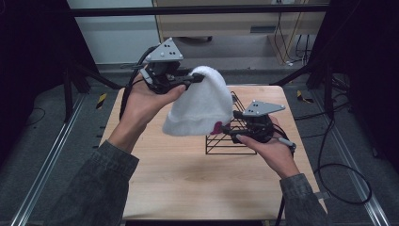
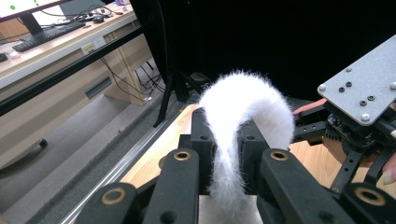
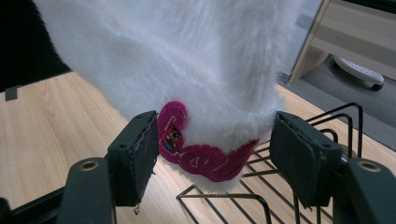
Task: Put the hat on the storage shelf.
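Observation:
A white fuzzy hat [image 1: 202, 106] hangs above the wooden table [image 1: 188, 183]. My left gripper [image 1: 195, 79], held high at the back left, is shut on its rounded top. In the left gripper view the fur [image 2: 243, 102] bulges up between my pinched jaws [image 2: 226, 135]. My right gripper [image 1: 226, 129] is at the hat's lower right edge. In the right gripper view it [image 3: 215, 149] stands open, one pad on each side of the cuff [image 3: 187, 56] and its pink patch [image 3: 201, 156], neither pad pressing on it.
A black wire rack [image 1: 226, 143] stands on the table right of centre, just below the hat and under my right gripper; its bars [image 3: 261, 196] show in the right gripper view. Black frame legs and cables surround the table.

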